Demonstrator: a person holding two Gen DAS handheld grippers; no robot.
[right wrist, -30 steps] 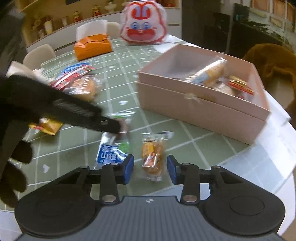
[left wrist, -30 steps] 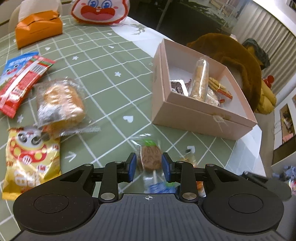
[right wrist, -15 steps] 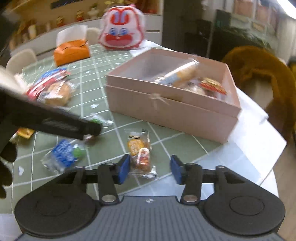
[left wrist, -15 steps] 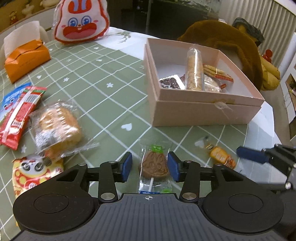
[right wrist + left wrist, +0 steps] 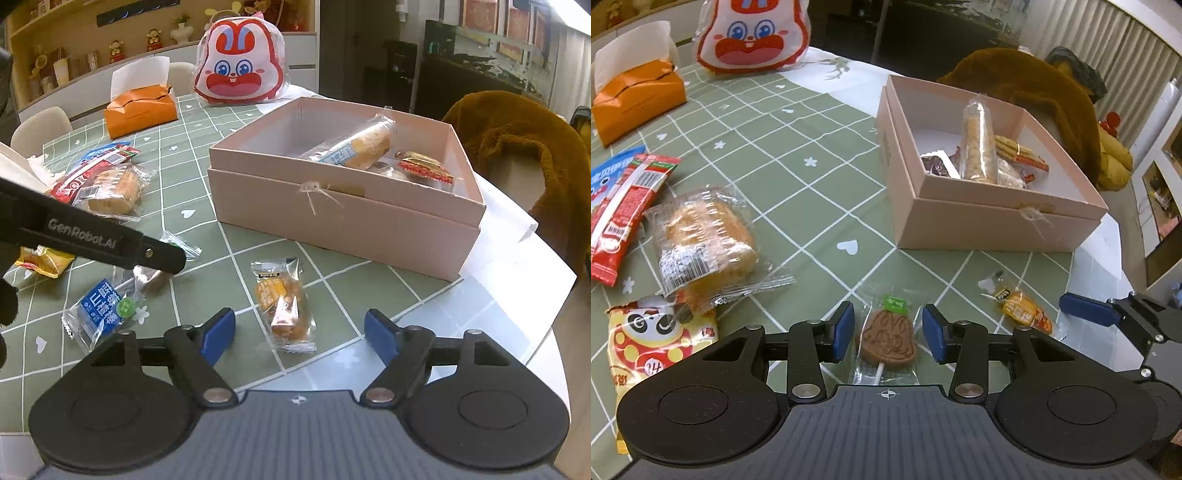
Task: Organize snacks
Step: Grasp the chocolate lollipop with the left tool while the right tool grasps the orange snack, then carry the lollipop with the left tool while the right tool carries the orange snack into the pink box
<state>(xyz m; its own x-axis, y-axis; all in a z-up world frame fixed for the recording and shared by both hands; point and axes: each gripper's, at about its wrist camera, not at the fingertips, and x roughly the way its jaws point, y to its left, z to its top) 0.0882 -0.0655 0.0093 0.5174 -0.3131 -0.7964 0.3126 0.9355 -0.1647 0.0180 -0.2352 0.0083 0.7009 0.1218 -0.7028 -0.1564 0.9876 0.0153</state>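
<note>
A pink open box (image 5: 982,218) (image 5: 343,218) on the green checked tablecloth holds several wrapped snacks. My left gripper (image 5: 888,334) is open, its blue pads on either side of a brown chocolate lollipop (image 5: 888,338) in clear wrap, lying on the table. My right gripper (image 5: 299,334) is open wide around a small orange snack packet (image 5: 284,299), which also shows in the left wrist view (image 5: 1021,308). The left gripper's arm (image 5: 92,236) crosses the right wrist view above the lollipop.
Loose snacks lie to the left: a wrapped cake (image 5: 701,236), a panda bag (image 5: 650,343), red and blue packets (image 5: 628,192), a blue hawthorn packet (image 5: 101,312). An orange tissue box (image 5: 635,99) and rabbit bag (image 5: 751,35) stand at the back. A brown plush chair (image 5: 517,147) is beyond the table edge.
Both grippers have opened wider, the right most of all. The left has pulled back a little around the lollipop, and the right now frames the orange packet between its pads.
</note>
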